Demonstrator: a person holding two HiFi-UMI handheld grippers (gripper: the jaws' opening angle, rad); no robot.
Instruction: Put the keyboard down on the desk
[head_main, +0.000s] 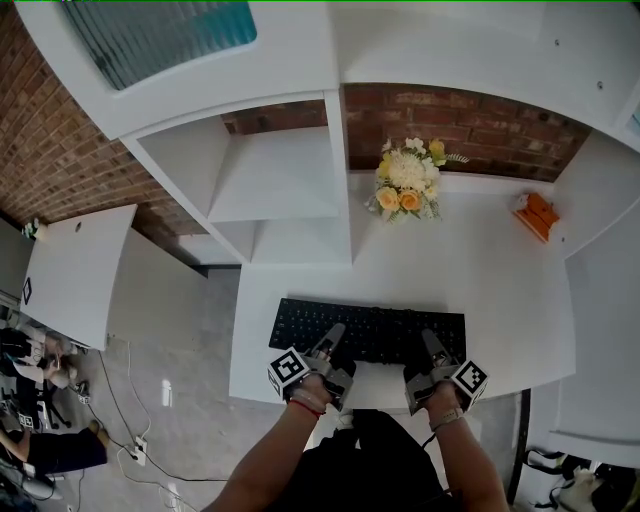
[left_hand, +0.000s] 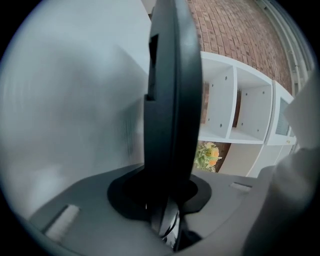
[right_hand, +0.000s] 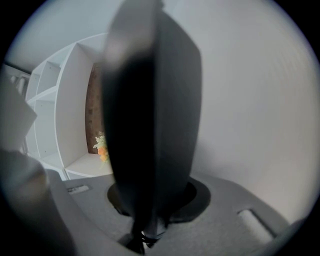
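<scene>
Keyboard (head_main: 368, 333) sits level at or just above the white worktop (head_main: 490, 270), on the person's side of the flower bunch (head_main: 408, 182). Its long axis runs left-right along the front edge, and contact underneath can't be told. Left gripper (head_main: 330, 343) and right gripper (head_main: 432, 347) are each clamped narrow on the near long edge, either side of its middle, pointing toward the flowers. Likely what remains is a short drop, both ends together.

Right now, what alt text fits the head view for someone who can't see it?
Seen from above, a person's left gripper and right gripper clamp the near edge of a black keyboard at the front of a white desk. Flowers and a small orange object sit farther back, by a brick wall.
</scene>
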